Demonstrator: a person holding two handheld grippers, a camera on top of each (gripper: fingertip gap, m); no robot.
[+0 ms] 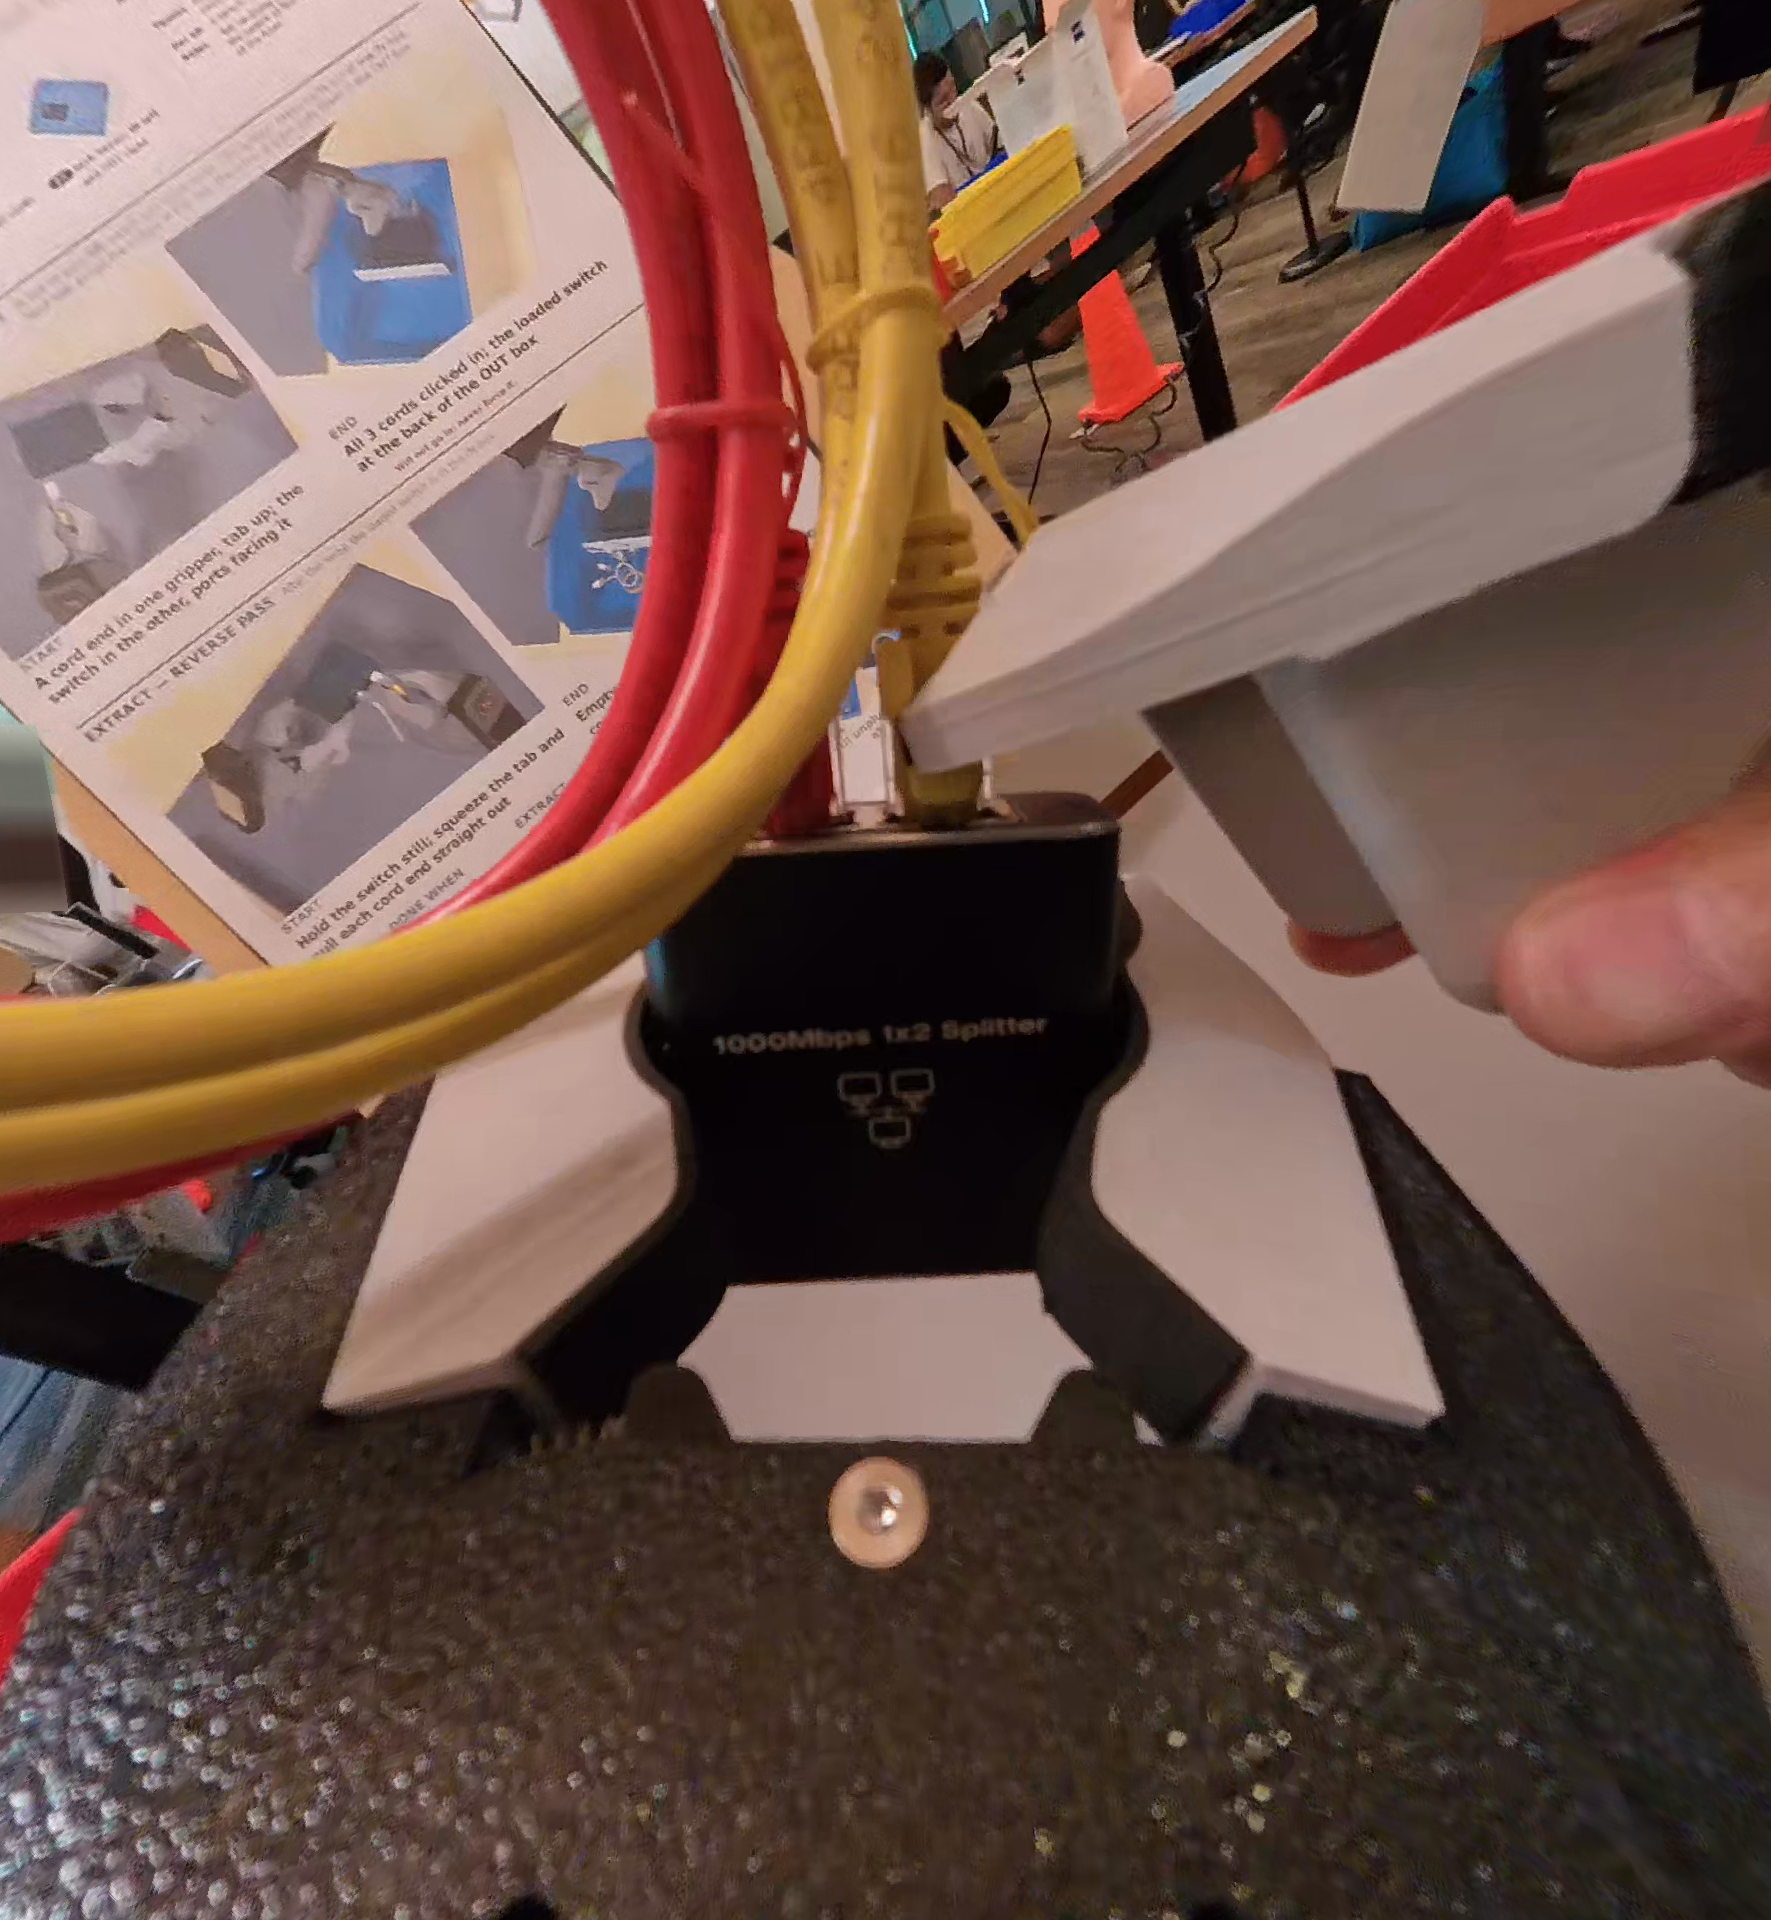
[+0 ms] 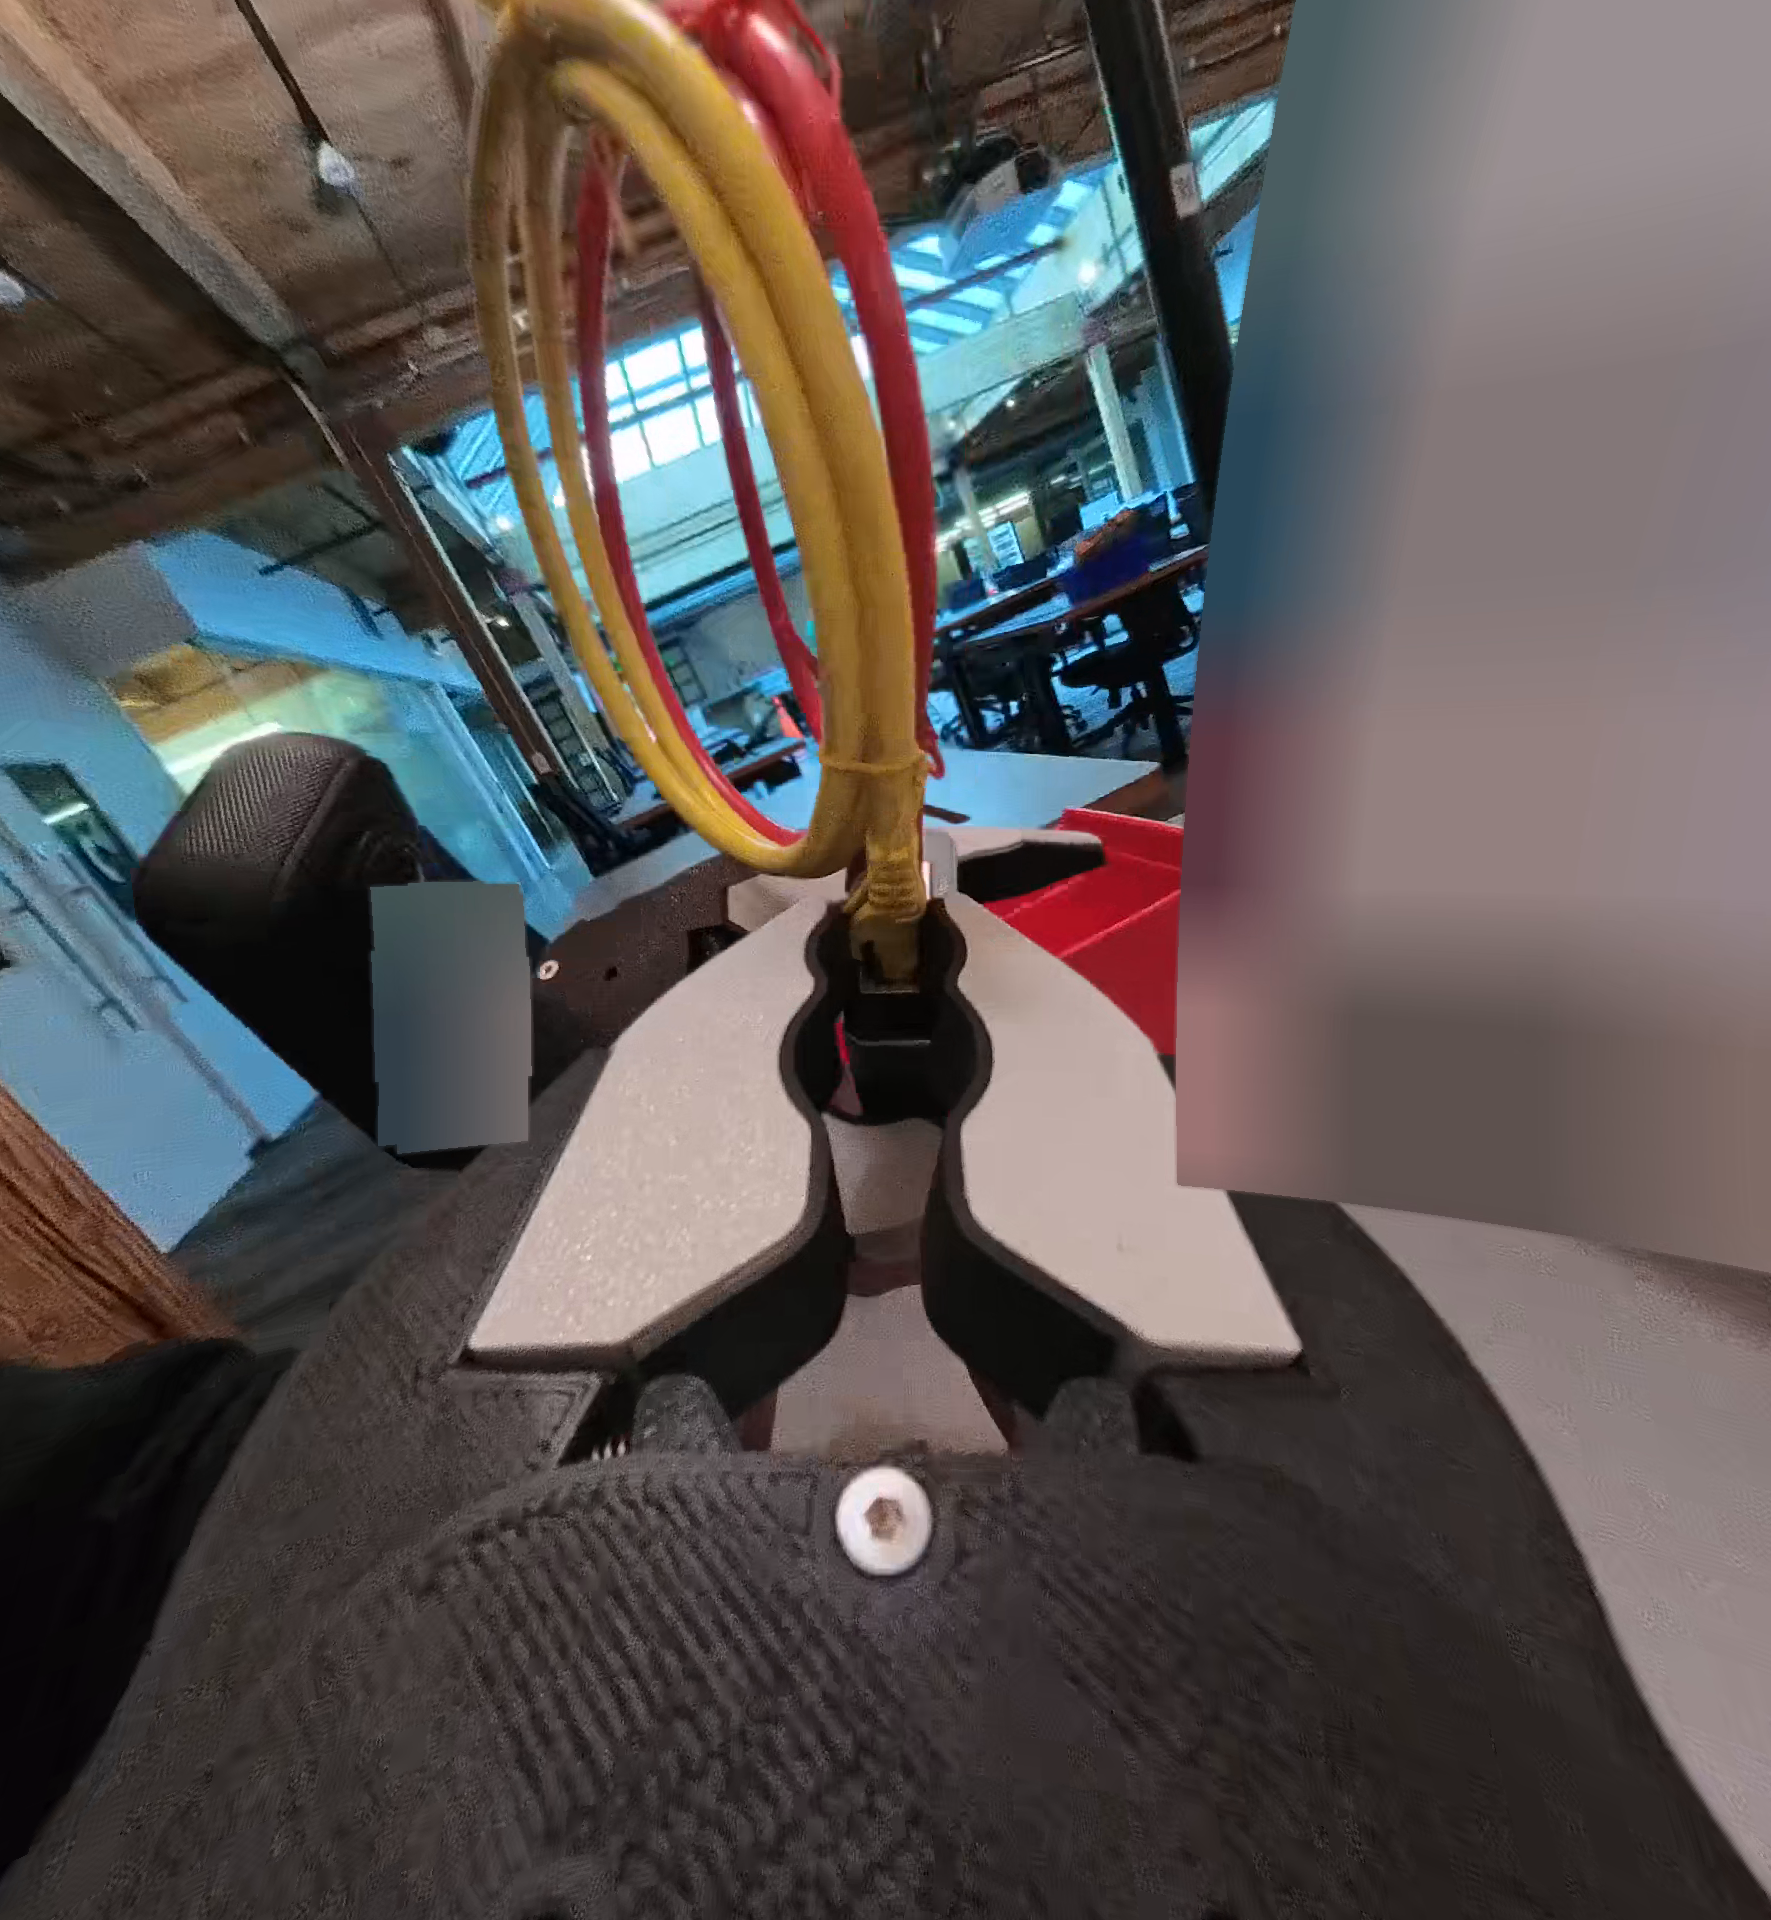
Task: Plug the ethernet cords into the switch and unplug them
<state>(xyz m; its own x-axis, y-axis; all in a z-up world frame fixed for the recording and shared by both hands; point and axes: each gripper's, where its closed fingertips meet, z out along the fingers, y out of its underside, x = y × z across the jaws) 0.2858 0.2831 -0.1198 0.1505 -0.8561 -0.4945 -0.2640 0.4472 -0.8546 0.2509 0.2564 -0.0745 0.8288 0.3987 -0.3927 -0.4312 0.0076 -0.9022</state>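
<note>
Here, left wrist view: left gripper [image 1: 886, 997] clamps black switch [image 1: 886, 1049] at centre; yellow cord [image 1: 393, 987] and red cord [image 1: 694, 436] plugged in at 12 o'clock. Right gripper [image 1: 948, 717] enters from 3 o'clock. Right wrist view: right gripper [image 2: 886, 945] pinches yellow plug [image 2: 886, 914] at 12 o'clock, switch [image 2: 891, 1039] just beneath.

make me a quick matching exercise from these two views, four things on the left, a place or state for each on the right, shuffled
Column one:
1. black switch
2. yellow cord plug
3. red cord
4. instruction sheet

Column two:
a. propped up behind the cords, on the left
b. clamped between the left tool's fingers
c. coiled and tied, plugged in left of the yellow one
d. pinched by the right tool at the switch's port

Pairs: 1-b, 2-d, 3-c, 4-a
</note>
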